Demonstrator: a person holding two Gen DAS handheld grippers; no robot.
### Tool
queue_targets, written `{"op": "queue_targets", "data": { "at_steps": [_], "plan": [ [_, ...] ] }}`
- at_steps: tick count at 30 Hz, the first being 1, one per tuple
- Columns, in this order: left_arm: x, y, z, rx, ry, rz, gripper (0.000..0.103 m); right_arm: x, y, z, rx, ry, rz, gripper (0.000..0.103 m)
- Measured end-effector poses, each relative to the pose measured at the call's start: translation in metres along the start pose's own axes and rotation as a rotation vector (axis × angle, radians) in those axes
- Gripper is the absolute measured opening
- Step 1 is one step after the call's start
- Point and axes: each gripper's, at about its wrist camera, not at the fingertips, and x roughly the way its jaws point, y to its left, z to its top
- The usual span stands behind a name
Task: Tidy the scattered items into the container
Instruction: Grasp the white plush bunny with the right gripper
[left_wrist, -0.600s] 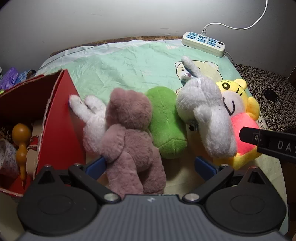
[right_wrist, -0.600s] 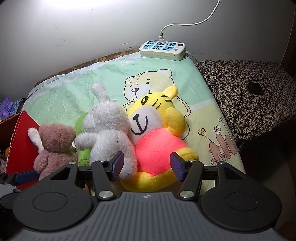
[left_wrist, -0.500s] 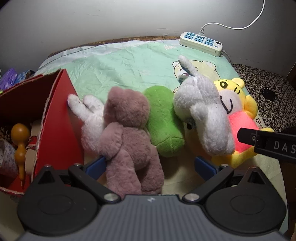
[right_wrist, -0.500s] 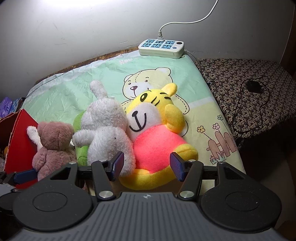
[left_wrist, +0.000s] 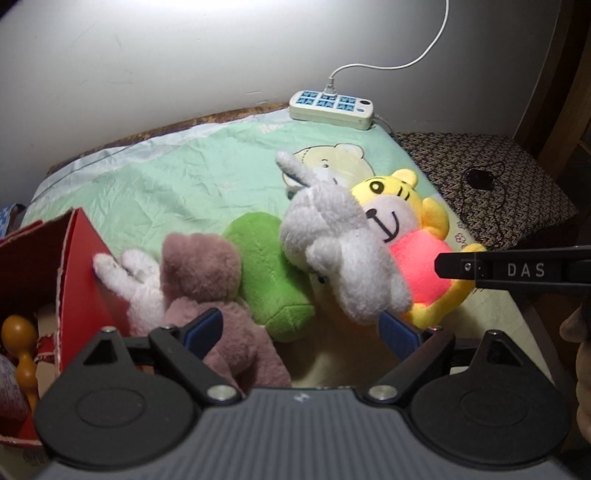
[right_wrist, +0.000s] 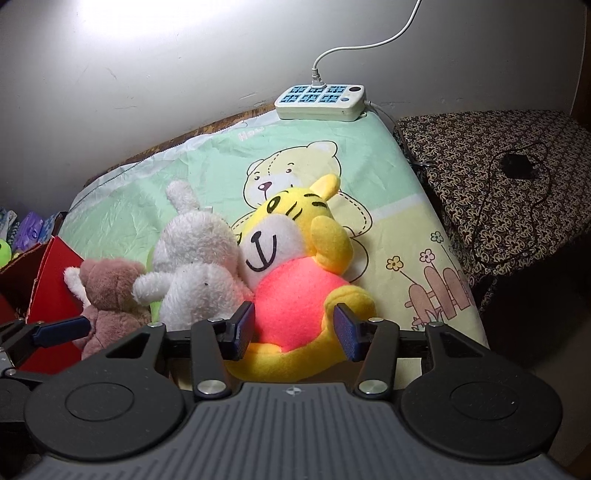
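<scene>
Red cardboard box (left_wrist: 79, 280) stands at left; the brown bear (left_wrist: 207, 280), green plush (left_wrist: 269, 273), grey rabbit (left_wrist: 332, 236) and yellow tiger (right_wrist: 295, 273) crowd the green bear-print sheet (left_wrist: 166, 184). Left gripper (left_wrist: 301, 328) gapes beside the bear; right gripper (right_wrist: 293, 330), jaws apart, straddles the tiger's base.

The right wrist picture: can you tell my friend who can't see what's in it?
A yellow tiger plush in a pink shirt sits between the open pads of the right gripper, on a green bear-print cloth. A white plush and a brown teddy lean beside it, near a red box.
</scene>
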Motion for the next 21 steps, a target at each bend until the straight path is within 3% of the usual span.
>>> {"op": "queue_targets", "data": {
  "at_steps": [8,14,21],
  "plan": [
    [0.023,-0.013,0.013,-0.04,0.003,-0.087,0.092,-0.01,-0.004,0.023,-0.007,-0.051,0.116,0.051],
    [0.045,-0.006,0.015,-0.11,0.054,-0.081,0.075,0.012,0.0,0.034,0.018,0.004,0.235,0.051],
    [0.048,-0.008,0.019,-0.116,0.049,-0.109,0.072,0.026,-0.001,0.039,0.037,0.016,0.231,0.052]
  ]
}}
